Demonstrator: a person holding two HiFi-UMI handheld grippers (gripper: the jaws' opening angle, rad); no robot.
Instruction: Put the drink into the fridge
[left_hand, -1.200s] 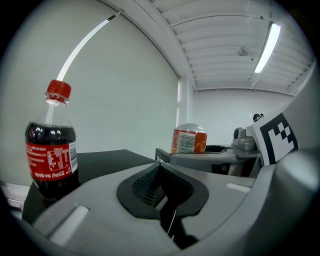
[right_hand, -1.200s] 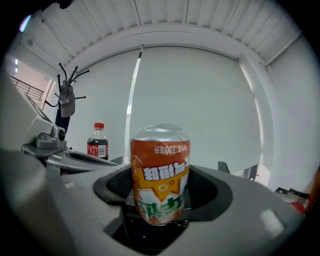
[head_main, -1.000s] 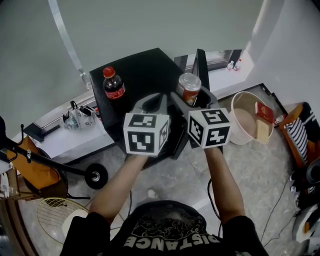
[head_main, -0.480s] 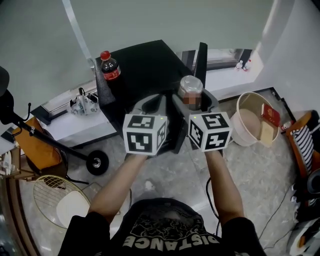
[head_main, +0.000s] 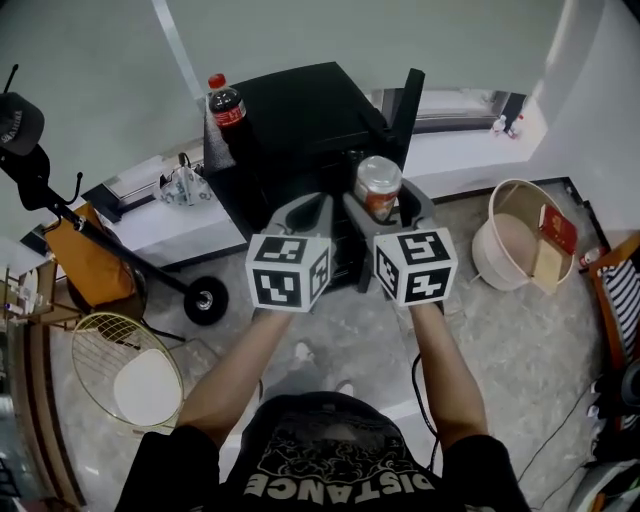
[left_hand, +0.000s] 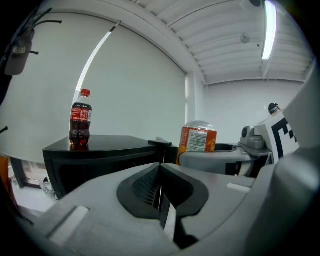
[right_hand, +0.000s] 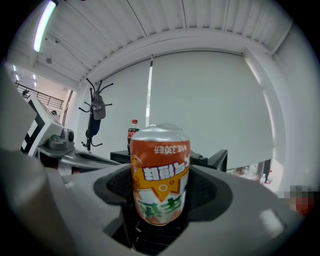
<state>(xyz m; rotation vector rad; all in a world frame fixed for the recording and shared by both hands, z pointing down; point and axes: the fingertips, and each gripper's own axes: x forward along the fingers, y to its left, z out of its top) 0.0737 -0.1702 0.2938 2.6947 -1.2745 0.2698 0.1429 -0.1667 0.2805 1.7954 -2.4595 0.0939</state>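
My right gripper (head_main: 385, 205) is shut on an orange drink can (head_main: 378, 187), held upside down; the can (right_hand: 160, 172) fills the middle of the right gripper view. Just to the left, my left gripper (head_main: 310, 212) is shut and holds nothing, its jaws (left_hand: 160, 192) meeting edge to edge. Ahead stands the small black fridge (head_main: 300, 120) with its door (head_main: 405, 105) swung open to the right. A cola bottle (head_main: 226, 103) stands upright on the fridge's top at the back left corner, also seen as the cola bottle (left_hand: 80, 120) in the left gripper view.
A white bucket (head_main: 512, 240) with a red box is on the floor at the right. A coat stand (head_main: 60, 215) with a wheeled base is at the left, and a round wire fan (head_main: 125, 375) lies near it. A low white ledge (head_main: 165, 220) runs behind the fridge.
The view has pulled back and shifted, so the fridge sits farther away and higher in frame. Both grippers keep their poses, the can still held in the right one.
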